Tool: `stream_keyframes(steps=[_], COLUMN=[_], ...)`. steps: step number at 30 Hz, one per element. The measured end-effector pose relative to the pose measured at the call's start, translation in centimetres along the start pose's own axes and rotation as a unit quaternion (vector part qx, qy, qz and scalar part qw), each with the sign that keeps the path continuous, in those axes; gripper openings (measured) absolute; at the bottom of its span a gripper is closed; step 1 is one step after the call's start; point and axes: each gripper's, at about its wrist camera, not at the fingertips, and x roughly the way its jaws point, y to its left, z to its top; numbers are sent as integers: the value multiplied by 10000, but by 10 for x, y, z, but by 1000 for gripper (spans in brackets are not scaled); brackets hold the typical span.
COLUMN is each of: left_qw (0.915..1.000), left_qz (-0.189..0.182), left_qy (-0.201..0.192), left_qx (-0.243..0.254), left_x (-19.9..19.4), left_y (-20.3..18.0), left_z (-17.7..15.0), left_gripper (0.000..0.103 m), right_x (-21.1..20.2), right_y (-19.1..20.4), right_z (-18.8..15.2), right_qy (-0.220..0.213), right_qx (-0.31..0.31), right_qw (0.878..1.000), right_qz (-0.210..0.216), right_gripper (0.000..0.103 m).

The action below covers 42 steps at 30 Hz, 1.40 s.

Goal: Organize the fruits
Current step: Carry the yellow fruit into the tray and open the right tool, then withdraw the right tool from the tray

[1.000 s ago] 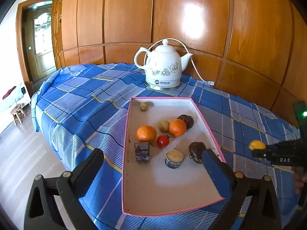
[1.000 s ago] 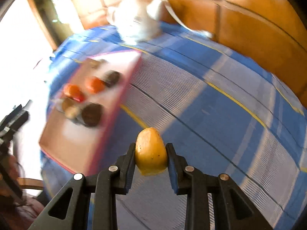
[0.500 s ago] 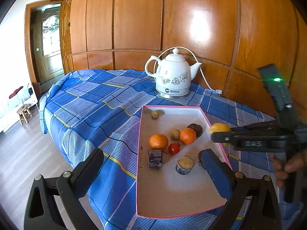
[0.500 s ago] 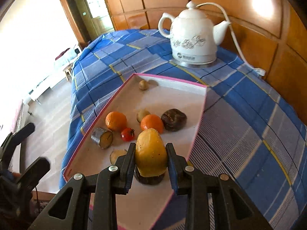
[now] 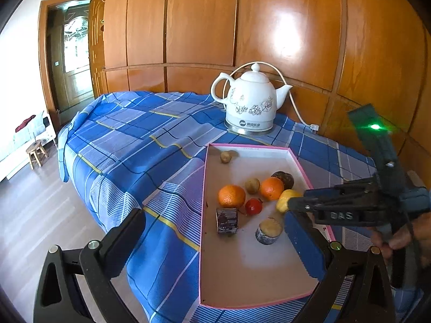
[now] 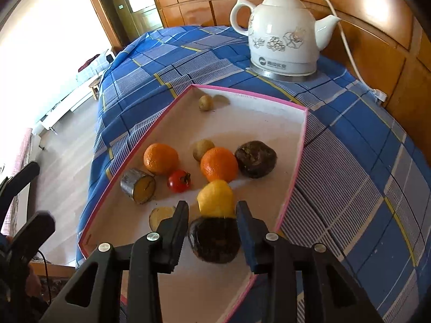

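Right gripper point(image 6: 211, 210) arriving over tray point(image 6: 299, 145), jaws just opening, releasing yellow fruit point(image 6: 215, 197) at 6 o'clock of orange point(image 6: 219, 164); advisable: withdrawing straight up; left gripper point(image 5: 215, 238) gaping, empty

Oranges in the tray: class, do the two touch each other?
Apart. The right wrist view shows bare tray between one orange and the other orange.

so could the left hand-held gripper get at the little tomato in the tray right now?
Probably yes. The left hand-held gripper stands open and empty above the tray, and the tomato sits uncovered. The oranges crowd it, so a clean pinch may be tight.
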Motion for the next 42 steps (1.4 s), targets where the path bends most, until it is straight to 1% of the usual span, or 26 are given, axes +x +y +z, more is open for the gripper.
stream_keyframes(steps=[2, 3, 5, 8, 9, 10, 12, 15, 21, 25, 31, 36, 39, 42], left_qw=[10000, 10000, 10000, 9999, 9999, 9999, 9998, 9998, 9998, 9999, 9999, 9999, 9999, 9999], left_qz=[-4, 0, 14, 26, 26, 26, 40, 50, 49, 5, -16, -18, 0, -15], left_qy=[42, 57, 87, 117, 139, 160, 185, 209, 169, 105, 14, -52, -41, -40], left_qx=[-20, -16, 15, 16, 12, 9, 13, -11, 23, 80, 118, 104, 112, 108], left_x=[3, 4, 6, 7, 7, 8, 9, 9, 5, -1, -9, -15, -16, -17], left_y=[0, 0, -1, -2, -1, -1, 0, 2, -1, -6, -11, -15, -19, -22], left_z=[-1, -1, -3, -4, -5, -5, -6, -6, -6, -7, -9, -14, -17, -20], left_gripper=[103, 103, 103, 103, 103, 103, 103, 103, 103, 103, 103, 103, 103, 103], right_x=[-2, 0, 5, 8, 12, 15, 22, 16, -7, -20, -44, -67, -77, -84], right_y=[0, -1, 0, -3, -3, -3, -4, -7, -4, 1, 9, 15, 14, 17], right_z=[-2, -3, -2, 5, 8, 8, 5, -1, -14, -27, -53, -72, -83, -95], right_qy=[-38, -3, 18, -46, -45, -5, 123, -27, -266, -429, -752, -1131, -1297, -1413], right_qx=[1, 18, -15, 93, 91, 78, 104, 305, 424, 513, 783, 1037, 1263, 1353], right_qw=[10000, 10000, 9999, 9996, 9993, 9991, 9991, 9991, 9984, 9971, 9916, 9821, 9756, 9702], right_qz=[-35, -48, -160, -260, -356, -426, -400, -304, -271, -359, -699, -1095, -1244, -1429], right_gripper=[29, 24, 24, 24, 21, 20, 19, 20, 24, 26, 31, 38, 41, 42])
